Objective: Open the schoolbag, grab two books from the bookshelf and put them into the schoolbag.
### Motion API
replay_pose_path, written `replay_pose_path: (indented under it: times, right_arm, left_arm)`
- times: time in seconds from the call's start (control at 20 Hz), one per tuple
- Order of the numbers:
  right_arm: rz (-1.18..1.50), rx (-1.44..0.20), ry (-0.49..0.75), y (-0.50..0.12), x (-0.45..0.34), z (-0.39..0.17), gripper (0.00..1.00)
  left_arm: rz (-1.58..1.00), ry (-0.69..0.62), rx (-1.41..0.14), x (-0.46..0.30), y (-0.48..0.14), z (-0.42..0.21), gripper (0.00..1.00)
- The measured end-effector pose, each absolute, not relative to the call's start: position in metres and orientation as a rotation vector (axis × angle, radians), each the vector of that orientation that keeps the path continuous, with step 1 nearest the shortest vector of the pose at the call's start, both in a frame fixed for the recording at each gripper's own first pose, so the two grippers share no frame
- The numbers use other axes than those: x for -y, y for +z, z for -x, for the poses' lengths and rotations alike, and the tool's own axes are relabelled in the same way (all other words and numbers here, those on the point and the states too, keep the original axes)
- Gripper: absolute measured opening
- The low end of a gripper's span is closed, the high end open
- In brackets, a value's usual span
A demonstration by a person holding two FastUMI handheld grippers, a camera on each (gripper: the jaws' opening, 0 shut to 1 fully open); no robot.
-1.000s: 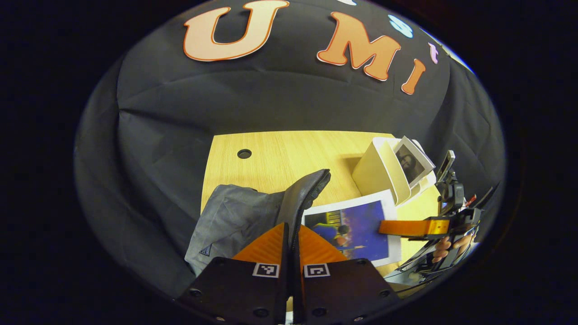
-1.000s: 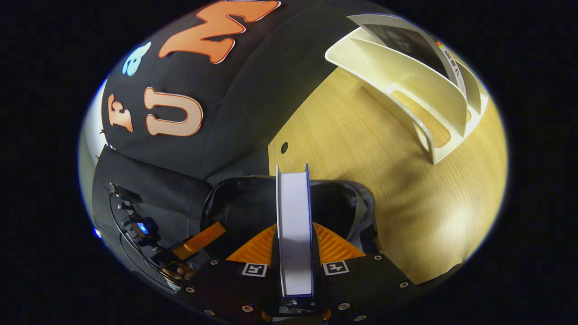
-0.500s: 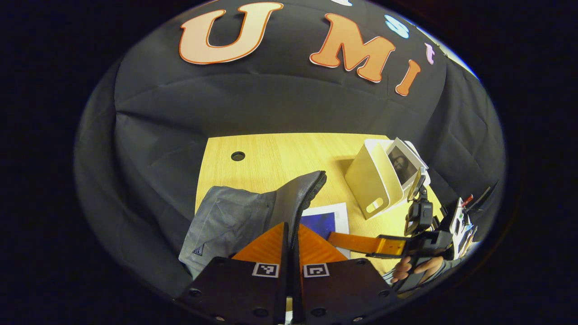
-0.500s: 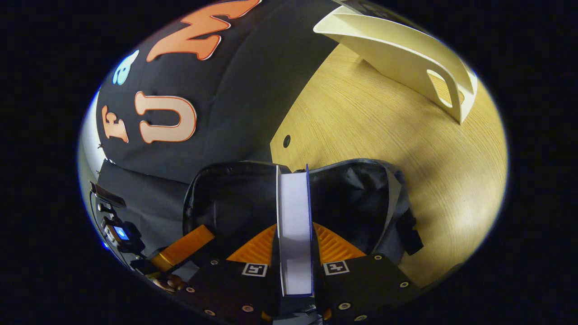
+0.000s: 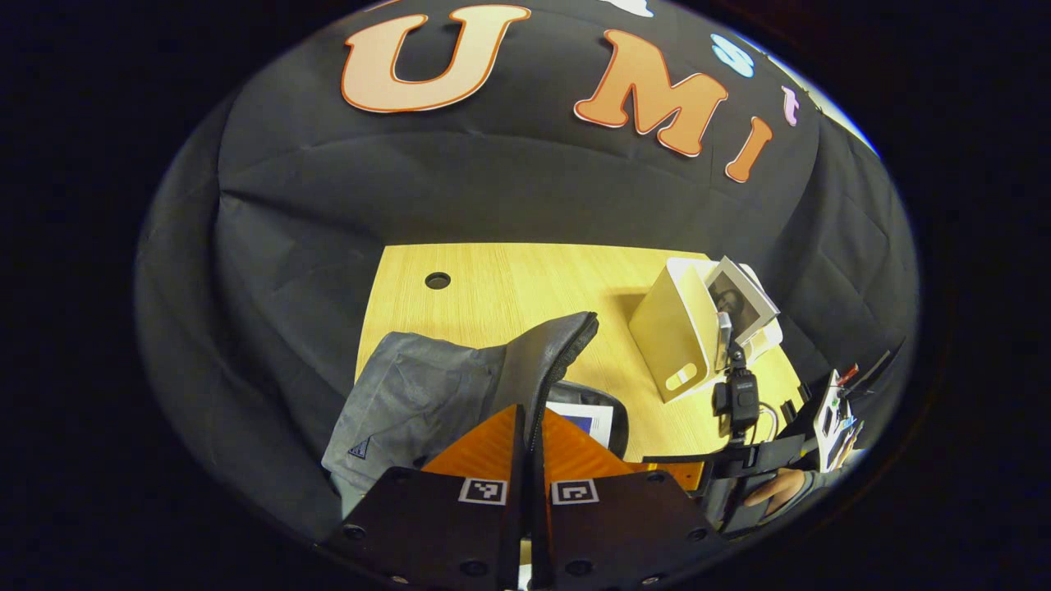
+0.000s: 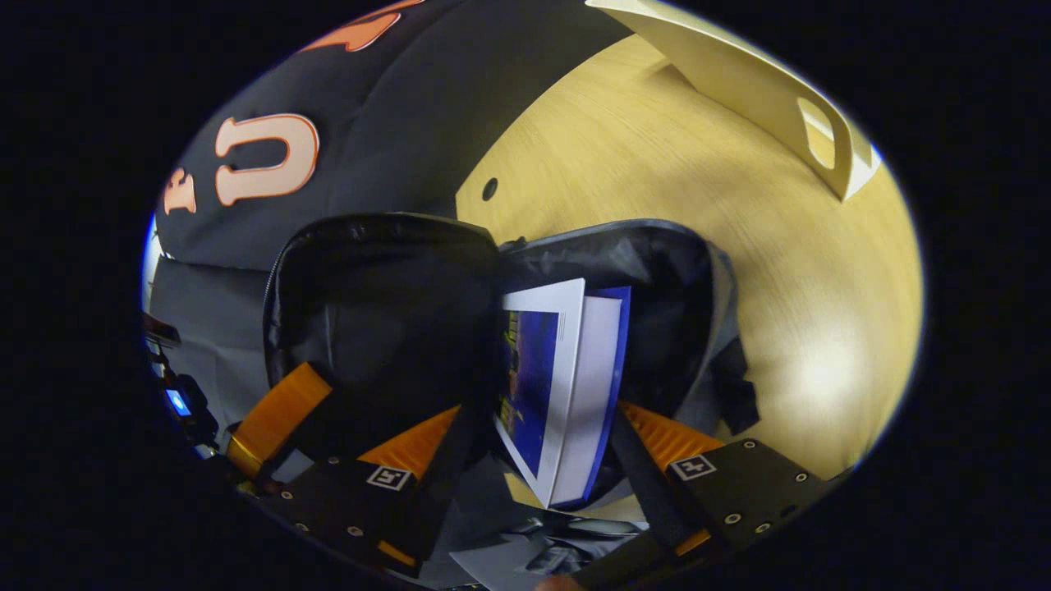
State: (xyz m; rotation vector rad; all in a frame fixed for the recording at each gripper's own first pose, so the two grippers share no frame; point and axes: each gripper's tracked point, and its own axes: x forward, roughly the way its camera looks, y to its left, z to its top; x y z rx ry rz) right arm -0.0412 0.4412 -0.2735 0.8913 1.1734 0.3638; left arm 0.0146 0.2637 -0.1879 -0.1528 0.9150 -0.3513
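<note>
In the left gripper view my left gripper [image 5: 530,410] is shut on the schoolbag's dark flap [image 5: 550,353] and holds it upright. The grey schoolbag [image 5: 410,394] lies on the table. A blue-and-white book [image 5: 585,417] sticks out of its mouth. In the right gripper view that book [image 6: 558,394] stands tilted inside the open bag [image 6: 369,295]. My right gripper [image 6: 539,409] is open, one finger on each side of the book and apart from it. The left gripper [image 6: 275,406] shows at the bag's left edge. The right gripper [image 5: 681,472] hangs beside the bag.
A white bookshelf [image 5: 681,332] stands on the wooden table [image 5: 509,279] to the right, with a portrait-cover book [image 5: 739,295] in it. The bookshelf [image 6: 780,90] sits far right of the bag. A cable hole [image 5: 438,280] lies near the table's back edge. A hand [image 5: 772,488] holds the right gripper.
The right gripper carried the book down into the bag and opened. The book now leans loose inside. The left gripper has kept hold of the flap.
</note>
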Motion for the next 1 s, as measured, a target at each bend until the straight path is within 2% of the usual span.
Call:
replay_pose_path:
  times: [0.4,0.5,0.55,1.0]
  right_arm:
    - [-0.746,-1.100,0.281,-0.240,-0.335,0.033,0.98]
    - [-0.700,-1.078,0.279,-0.227,-0.311,0.030,0.99]
    - [-0.673,-1.069,0.278,-0.222,-0.298,0.028,0.98]
    - [-0.413,-1.050,0.269,-0.168,-0.189,0.012,0.99]
  left_arm:
    - [0.156,-0.287,-0.922,-0.265,-0.197,-0.008,0.06]
    - [0.146,-0.269,-0.928,-0.264,-0.199,-0.004,0.02]
    - [0.146,-0.262,-0.932,-0.262,-0.201,-0.003,0.06]
    - [0.157,-0.186,-0.959,-0.254,-0.206,0.011,0.06]
